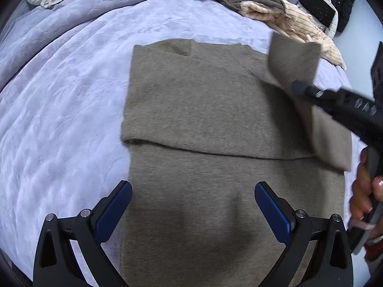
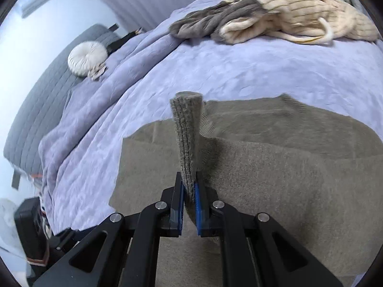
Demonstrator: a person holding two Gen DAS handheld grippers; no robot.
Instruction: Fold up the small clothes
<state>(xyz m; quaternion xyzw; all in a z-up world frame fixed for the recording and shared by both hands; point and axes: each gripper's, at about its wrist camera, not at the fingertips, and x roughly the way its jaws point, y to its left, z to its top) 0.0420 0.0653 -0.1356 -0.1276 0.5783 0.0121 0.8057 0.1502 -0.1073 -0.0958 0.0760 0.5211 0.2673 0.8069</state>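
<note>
Sweater [image 1: 203, 110] lies on bed [image 1: 59, 119]. Right gripper [image 2: 189, 189] pinches its sleeve [image 2: 188, 138], lifted at two o'clock; left gripper [image 1: 192, 201] hovers wide open, empty.

Left of the taupe sweater [image 1: 203, 110] you have open lavender blanket [image 1: 59, 119] to pass over. Far right, the heap of clothes [image 1: 275, 7] blocks you; far left sits a round cushion [image 2: 87, 58].
</note>
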